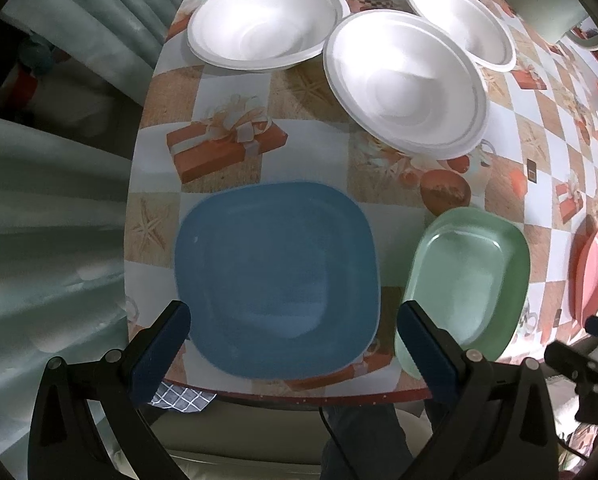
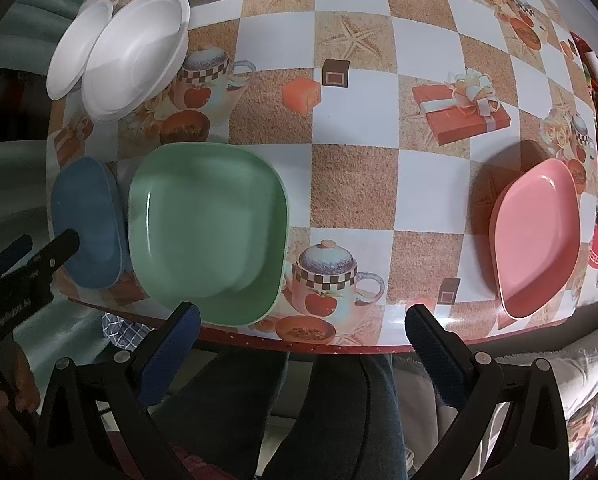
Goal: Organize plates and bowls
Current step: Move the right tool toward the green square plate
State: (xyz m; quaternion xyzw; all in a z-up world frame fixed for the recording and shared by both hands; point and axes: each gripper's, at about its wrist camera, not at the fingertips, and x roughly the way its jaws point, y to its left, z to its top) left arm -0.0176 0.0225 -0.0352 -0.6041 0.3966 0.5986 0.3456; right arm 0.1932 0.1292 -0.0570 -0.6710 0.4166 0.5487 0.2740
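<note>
Grippers hover at the near edge of the table (image 2: 355, 184), both spread wide and holding nothing. The left gripper (image 1: 295, 344) is poised low over the blue plate (image 1: 277, 280) — its fingers straddle the plate's near rim without touching. The right gripper (image 2: 303, 344) hangs just off the table edge above the person's legs (image 2: 331, 408), its left finger near the green plate (image 2: 207, 232). Blue and green plates lie just beside each other along the near edge; the pink plate (image 2: 535, 236) sits well apart toward the right edge. Three white foam bowls (image 1: 403, 80) cluster toward the far left corner.
</note>
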